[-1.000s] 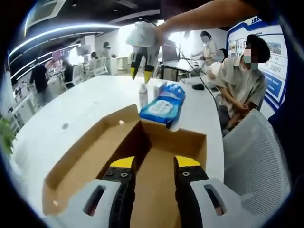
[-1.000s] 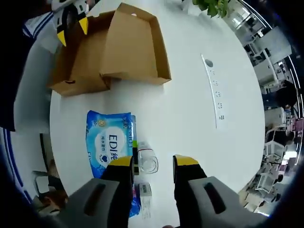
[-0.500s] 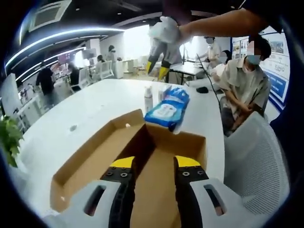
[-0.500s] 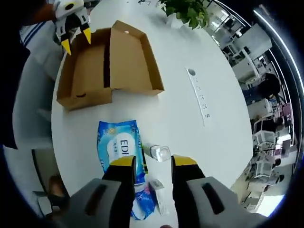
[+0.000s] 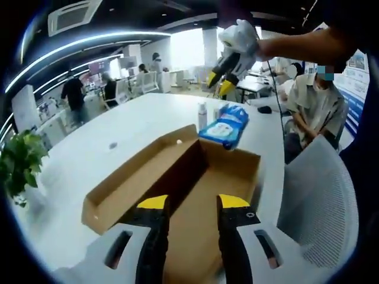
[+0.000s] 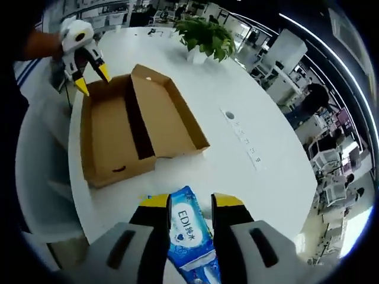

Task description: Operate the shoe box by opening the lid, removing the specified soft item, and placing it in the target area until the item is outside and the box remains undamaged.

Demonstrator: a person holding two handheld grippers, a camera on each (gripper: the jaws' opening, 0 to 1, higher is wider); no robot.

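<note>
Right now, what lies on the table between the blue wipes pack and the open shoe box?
Nothing: in the right gripper view, bare white table separates the blue wipes pack from the open shoe box.

A large open-plan office with a dark ceiling crossed by long curved strips of white light [image 5: 77, 44] and a square air vent [image 5: 70, 14]. A broad white surface [image 6: 260, 112] runs through the room, with a potted green plant [image 6: 204, 36] at one end, a round port and a power strip [image 6: 244, 142] set into it, and a white mesh chair [image 5: 317, 195] beside it. Farther off stand rows of desks and chairs [image 5: 127, 89], bright windows [image 5: 186, 50], people standing and sitting, and a blue-and-white poster wall [image 5: 358, 77].
</note>
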